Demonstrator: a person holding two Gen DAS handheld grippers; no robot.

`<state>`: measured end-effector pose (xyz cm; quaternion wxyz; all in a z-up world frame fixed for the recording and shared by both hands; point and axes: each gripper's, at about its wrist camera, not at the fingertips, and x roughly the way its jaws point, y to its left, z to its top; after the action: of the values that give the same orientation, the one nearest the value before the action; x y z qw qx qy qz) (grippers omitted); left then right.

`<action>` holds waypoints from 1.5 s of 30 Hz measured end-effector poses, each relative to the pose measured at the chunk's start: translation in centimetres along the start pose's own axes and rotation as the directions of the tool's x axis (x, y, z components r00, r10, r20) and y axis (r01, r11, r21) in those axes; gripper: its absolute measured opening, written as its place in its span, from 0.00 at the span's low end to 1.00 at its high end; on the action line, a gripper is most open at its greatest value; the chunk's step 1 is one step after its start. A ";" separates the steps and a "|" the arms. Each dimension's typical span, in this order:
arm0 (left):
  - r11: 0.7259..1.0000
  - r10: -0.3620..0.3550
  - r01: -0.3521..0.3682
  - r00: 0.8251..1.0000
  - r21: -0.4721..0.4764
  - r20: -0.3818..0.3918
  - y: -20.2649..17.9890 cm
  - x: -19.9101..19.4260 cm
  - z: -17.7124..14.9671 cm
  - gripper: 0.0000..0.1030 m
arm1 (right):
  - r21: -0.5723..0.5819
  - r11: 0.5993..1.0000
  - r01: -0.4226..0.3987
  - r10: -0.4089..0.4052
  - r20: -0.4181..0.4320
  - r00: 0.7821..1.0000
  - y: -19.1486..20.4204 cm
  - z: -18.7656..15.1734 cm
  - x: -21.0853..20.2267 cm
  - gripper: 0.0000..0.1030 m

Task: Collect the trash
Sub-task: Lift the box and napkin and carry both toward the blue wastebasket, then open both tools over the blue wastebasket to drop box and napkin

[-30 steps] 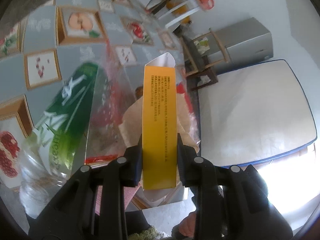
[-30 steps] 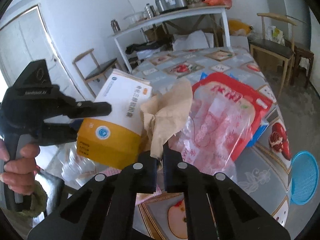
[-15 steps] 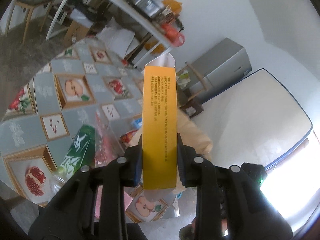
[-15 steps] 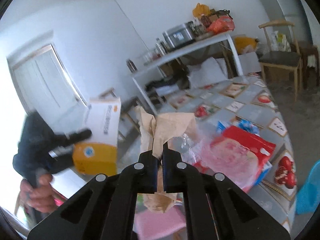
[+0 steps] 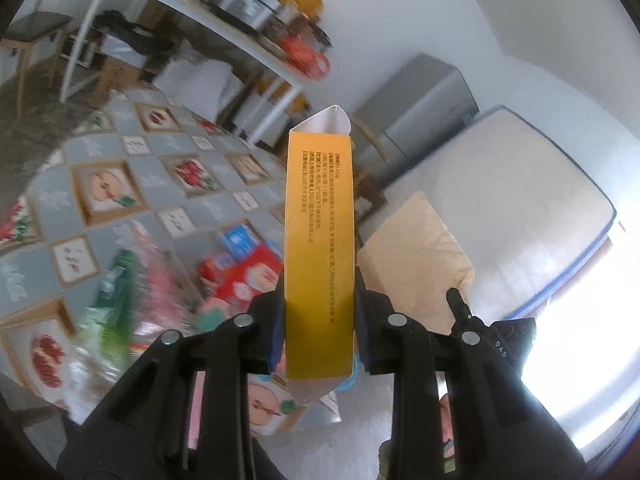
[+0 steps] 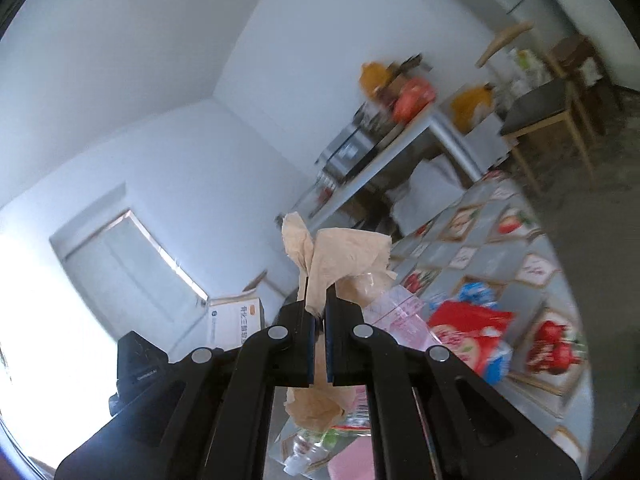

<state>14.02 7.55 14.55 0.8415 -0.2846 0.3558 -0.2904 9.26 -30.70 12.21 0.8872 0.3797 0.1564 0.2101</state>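
Note:
My left gripper (image 5: 319, 312) is shut on an orange and white carton (image 5: 319, 240), held upright above the table. In the right wrist view my right gripper (image 6: 317, 312) is shut on a crumpled brown paper napkin (image 6: 340, 256) lifted off the table. That napkin also shows as a tan sheet (image 5: 416, 256) to the right of the carton in the left wrist view. The carton (image 6: 236, 320) and the left gripper's body appear at the lower left of the right wrist view. A red snack bag (image 6: 468, 336), a clear printed plastic bag (image 6: 396, 312) and a green-labelled bottle (image 5: 112, 300) lie on the table below.
The table (image 5: 120, 168) wears a grey cloth with fruit pictures. A white shelf table (image 5: 192, 12) loaded with pots and bags stands against the far wall. A grey fridge (image 5: 424, 108), a wooden chair (image 6: 540, 112) and a door (image 6: 120, 280) are around the room.
Both grippers have risen off the table with their loads. The right gripper has swung and rolled, lifting the napkin clear of the bags; the table now lies lower and farther in both views.

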 end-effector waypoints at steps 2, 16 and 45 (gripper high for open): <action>0.999 -0.022 0.024 0.998 0.032 -0.050 -1.8 2.4 -0.5 0.26 | 0.017 0.999 0.040 -0.041 0.046 0.998 -1.5 0.4 -2.8 0.04; 0.980 -0.097 0.166 0.884 0.113 -0.457 -12.7 24.8 -8.4 0.26 | 0.229 0.911 0.344 -0.388 0.191 0.902 -15.7 2.7 -17.1 0.04; 0.921 0.307 0.018 0.582 0.389 -0.753 -16.5 59.2 -24.9 0.66 | 0.526 0.441 0.727 -0.727 -0.266 0.633 -49.0 -1.2 -15.2 0.42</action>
<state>24.46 -51.18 -14.32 0.6481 0.0644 0.6593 -0.3756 8.07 -67.96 -23.00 0.7254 0.5304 0.3606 -0.2500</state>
